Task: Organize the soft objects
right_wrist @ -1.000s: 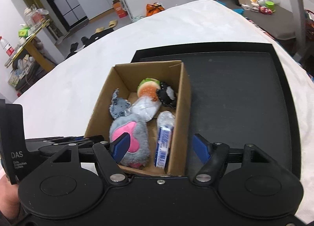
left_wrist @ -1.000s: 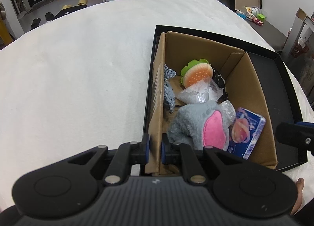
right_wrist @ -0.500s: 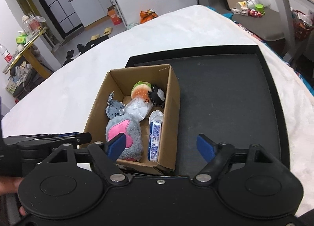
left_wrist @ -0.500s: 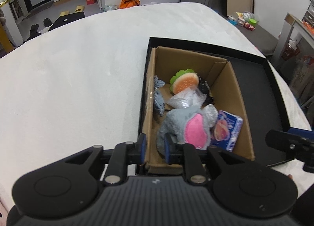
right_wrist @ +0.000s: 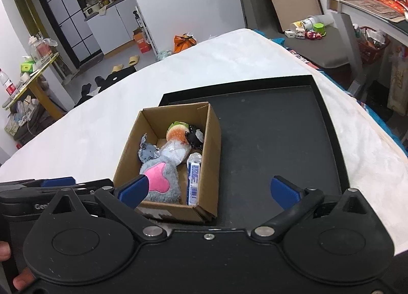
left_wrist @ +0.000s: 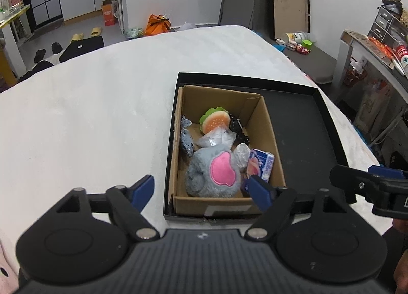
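Right wrist view: black tray [right_wrist: 267, 146] lay bare right of the cardboard box [right_wrist: 209, 156]. Box held the grey plush [left_wrist: 214, 174], burger toy [left_wrist: 215, 121], carton [left_wrist: 262, 163]. Left gripper [left_wrist: 201, 186] and right gripper [right_wrist: 209, 189] had just spread wide, empty.

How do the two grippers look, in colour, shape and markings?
Both are matte black. The left gripper has a ribbed dark grey top, two round discs, angled link arms with silver pins, and blue fingertips. The right gripper has the same form with a smooth black top and a small screw at its centre. White lettering shows on the left gripper's side in the right view.
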Demonstrator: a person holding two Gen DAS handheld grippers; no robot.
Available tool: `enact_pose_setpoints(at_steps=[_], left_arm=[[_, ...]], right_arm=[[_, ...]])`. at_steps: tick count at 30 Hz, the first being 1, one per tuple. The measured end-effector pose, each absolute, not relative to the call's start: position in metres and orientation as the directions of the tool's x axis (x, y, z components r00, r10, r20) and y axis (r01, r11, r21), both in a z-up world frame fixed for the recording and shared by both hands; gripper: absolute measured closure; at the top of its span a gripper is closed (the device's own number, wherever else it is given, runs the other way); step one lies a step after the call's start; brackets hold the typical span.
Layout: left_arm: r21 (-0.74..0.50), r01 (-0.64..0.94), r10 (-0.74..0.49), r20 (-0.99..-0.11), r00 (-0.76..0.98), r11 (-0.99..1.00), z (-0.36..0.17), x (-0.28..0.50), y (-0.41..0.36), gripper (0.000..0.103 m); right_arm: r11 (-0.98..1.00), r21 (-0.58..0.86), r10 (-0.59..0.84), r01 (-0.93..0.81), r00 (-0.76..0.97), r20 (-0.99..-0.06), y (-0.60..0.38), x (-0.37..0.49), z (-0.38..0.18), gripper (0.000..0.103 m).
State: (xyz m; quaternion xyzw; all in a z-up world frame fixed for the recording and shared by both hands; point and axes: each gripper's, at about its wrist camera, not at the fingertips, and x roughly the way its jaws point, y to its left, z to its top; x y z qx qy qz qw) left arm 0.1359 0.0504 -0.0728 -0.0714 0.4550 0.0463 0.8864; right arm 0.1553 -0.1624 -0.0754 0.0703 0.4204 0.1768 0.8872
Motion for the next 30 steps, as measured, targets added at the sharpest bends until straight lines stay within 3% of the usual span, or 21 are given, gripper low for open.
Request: enact_pose_setpoints(at_steps=[11,30], left_arm=[[-0.065,-0.138,0.034,-0.788,0.615,0.988,-0.041,0.107,0.035,0.0],[-0.067,-0.077,0.003,-0.737,0.676,0.995,0.006,0.056,0.018,0.0]], right_arm=[[0.946,0.202,0.319,-0.253,0.617,-0.72,-0.172,0.127,-0.049,0.0],[0.956,0.157,0.283,-0.246,0.657,-0.699,-0.189,0.085,-0.013,0.0]])
